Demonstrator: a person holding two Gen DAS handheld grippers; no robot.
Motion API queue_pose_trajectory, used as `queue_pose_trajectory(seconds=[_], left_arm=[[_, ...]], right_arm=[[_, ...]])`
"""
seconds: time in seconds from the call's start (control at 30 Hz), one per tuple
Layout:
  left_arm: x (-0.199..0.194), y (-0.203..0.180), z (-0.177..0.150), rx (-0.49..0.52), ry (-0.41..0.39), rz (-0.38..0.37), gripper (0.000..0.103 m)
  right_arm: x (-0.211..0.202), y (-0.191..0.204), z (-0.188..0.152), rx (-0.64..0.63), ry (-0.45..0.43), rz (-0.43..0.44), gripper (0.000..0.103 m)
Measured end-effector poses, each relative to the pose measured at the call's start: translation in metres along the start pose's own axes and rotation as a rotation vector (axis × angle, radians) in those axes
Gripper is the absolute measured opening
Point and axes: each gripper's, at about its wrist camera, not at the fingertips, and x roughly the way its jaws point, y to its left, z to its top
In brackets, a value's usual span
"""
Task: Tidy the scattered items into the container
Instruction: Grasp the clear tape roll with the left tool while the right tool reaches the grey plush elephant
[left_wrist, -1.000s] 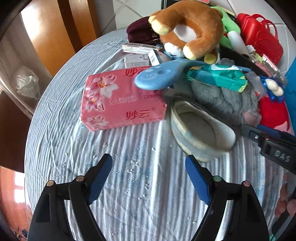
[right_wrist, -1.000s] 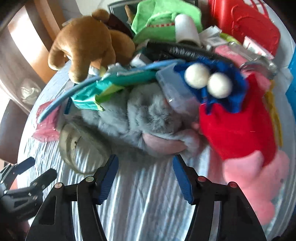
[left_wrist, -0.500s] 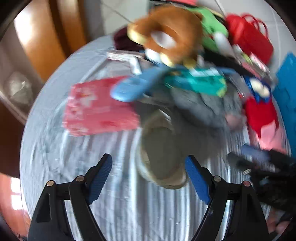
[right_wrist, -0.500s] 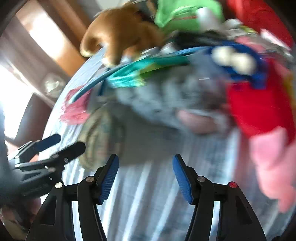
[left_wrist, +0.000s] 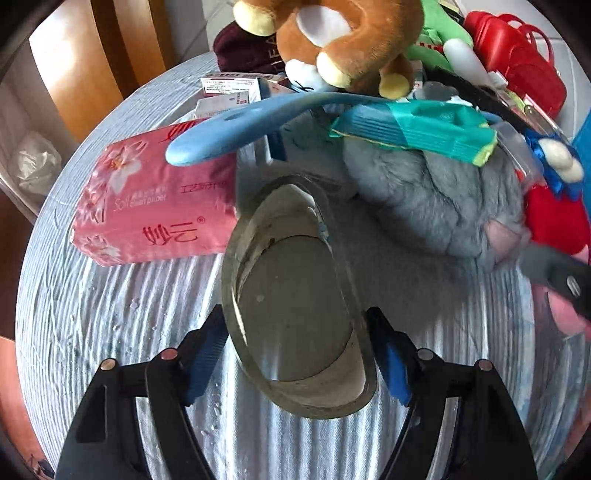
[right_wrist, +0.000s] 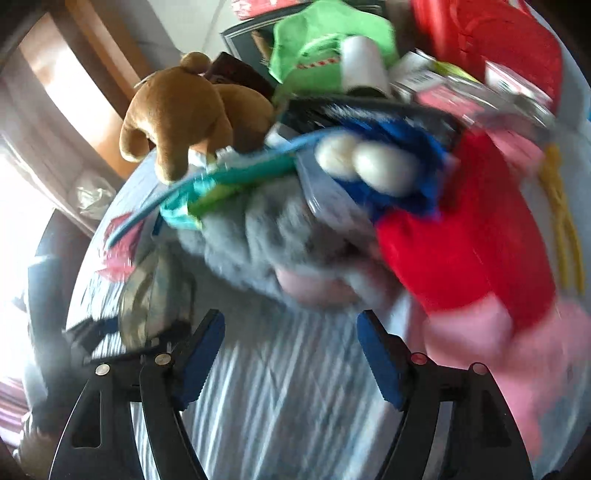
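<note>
Left gripper (left_wrist: 295, 354) angled steeply down at the striped tablecloth (left_wrist: 110, 314), jaws just narrowing around the clear container (left_wrist: 295, 317), blue pads hugging its sides, actual contact hard to call. Right gripper (right_wrist: 291, 354) tilted down too, jaws just widening, nothing between them, right in front of the grey plush (right_wrist: 258, 243). Pink tissue pack (left_wrist: 155, 206) beside the container.

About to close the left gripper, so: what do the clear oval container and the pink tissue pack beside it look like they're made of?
Clear oval container: thin see-through plastic by the look, glossy and scuffed; the striped cloth shows through its wall. It could be glass.
Pink tissue pack: soft plastic film wrap, shiny and wrinkled, printed with flowers.
</note>
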Motion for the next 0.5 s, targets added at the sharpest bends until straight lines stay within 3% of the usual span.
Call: queue_pose_trajectory(seconds=[0.07,0.23,0.27,0.3,0.43,0.5], left_arm=[[0.0,0.0,-0.001,0.002,-0.006,0.004,0.074],[0.003,0.008,0.005,-0.031,-0.021,0.004,0.074],[0.003,0.01,0.006,-0.039,-0.025,0.011,0.074],[0.001,0.01,0.004,-0.039,-0.028,0.02,0.074],[-0.003,0.011,-0.002,-0.013,-0.044,0.055,0.072],[-0.007,0.013,-0.008,-0.002,-0.045,0.063,0.072]], right_arm=[[0.006,-0.005,0.008,-0.022,-0.011,-0.015,0.075],[0.045,0.001,0.025,-0.084,-0.027,-0.056,0.089],[0.052,0.002,0.025,-0.08,-0.006,-0.02,0.086],[0.056,0.004,0.025,-0.068,0.009,0.017,0.073],[0.048,0.018,0.013,-0.074,0.049,0.07,0.047],[0.041,0.025,0.001,-0.066,0.081,0.153,0.043]])
